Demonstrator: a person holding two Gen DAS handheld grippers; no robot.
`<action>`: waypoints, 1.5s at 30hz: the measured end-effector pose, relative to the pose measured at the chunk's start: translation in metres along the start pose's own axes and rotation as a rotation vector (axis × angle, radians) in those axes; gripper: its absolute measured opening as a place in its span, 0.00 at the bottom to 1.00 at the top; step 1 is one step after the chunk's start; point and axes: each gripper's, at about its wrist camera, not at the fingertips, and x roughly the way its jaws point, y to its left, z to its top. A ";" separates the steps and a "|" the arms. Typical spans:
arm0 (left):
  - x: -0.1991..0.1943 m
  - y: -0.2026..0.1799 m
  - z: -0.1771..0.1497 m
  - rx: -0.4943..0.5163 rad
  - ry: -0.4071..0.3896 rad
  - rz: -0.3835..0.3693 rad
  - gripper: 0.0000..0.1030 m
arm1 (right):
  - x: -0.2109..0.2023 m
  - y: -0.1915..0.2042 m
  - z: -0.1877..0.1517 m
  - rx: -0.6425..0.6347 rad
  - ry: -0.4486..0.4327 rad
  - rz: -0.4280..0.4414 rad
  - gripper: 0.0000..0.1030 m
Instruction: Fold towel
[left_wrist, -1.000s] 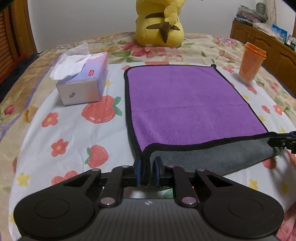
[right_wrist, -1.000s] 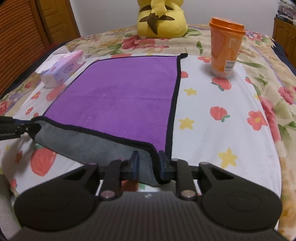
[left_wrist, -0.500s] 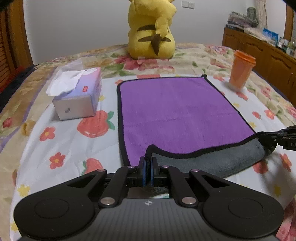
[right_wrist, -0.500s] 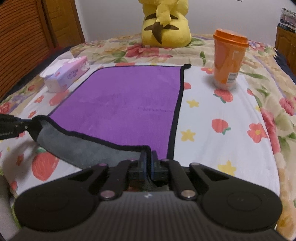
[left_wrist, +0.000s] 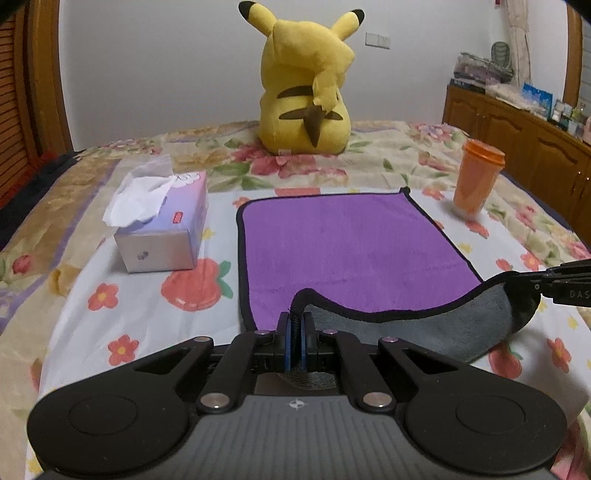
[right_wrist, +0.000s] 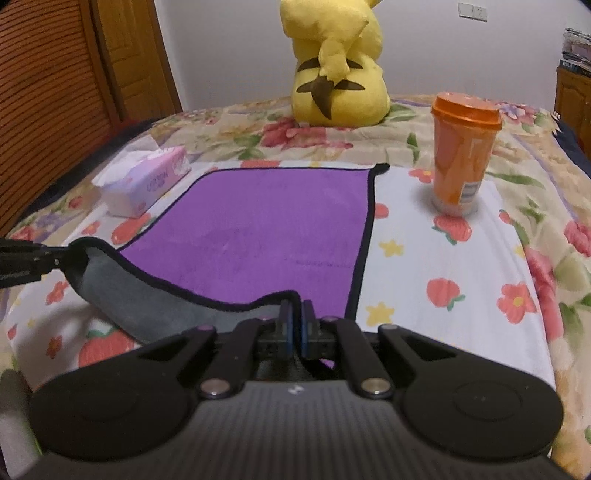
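Note:
A purple towel (left_wrist: 351, 243) with a black hem and grey underside lies flat on the flowered bedsheet; it also shows in the right wrist view (right_wrist: 266, 236). My left gripper (left_wrist: 294, 326) is shut on the towel's near left corner. My right gripper (right_wrist: 295, 314) is shut on the near right corner. Both corners are lifted, so the near edge hangs between them with the grey underside (left_wrist: 443, 328) showing. Each gripper shows at the edge of the other's view: the right one (left_wrist: 561, 284) and the left one (right_wrist: 26, 262).
A tissue box (left_wrist: 162, 229) stands left of the towel. An orange lidded cup (right_wrist: 461, 155) stands to its right. A yellow plush toy (left_wrist: 306, 85) sits at the far end of the bed. A wooden cabinet (left_wrist: 524, 147) stands at the right, wooden doors (right_wrist: 55, 92) at the left.
Both grippers have closed fully on the near corners and lifted them higher. The near edge has risen off the sheet and more grey underside shows.

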 end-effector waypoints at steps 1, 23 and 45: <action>-0.001 0.000 0.001 -0.002 -0.006 0.000 0.08 | 0.000 -0.001 0.001 0.003 -0.003 0.002 0.05; 0.009 0.000 0.020 -0.004 -0.065 -0.003 0.08 | 0.007 -0.006 0.022 -0.044 -0.065 0.020 0.05; 0.019 0.000 0.036 0.007 -0.105 -0.028 0.08 | 0.019 -0.015 0.031 -0.044 -0.091 0.034 0.05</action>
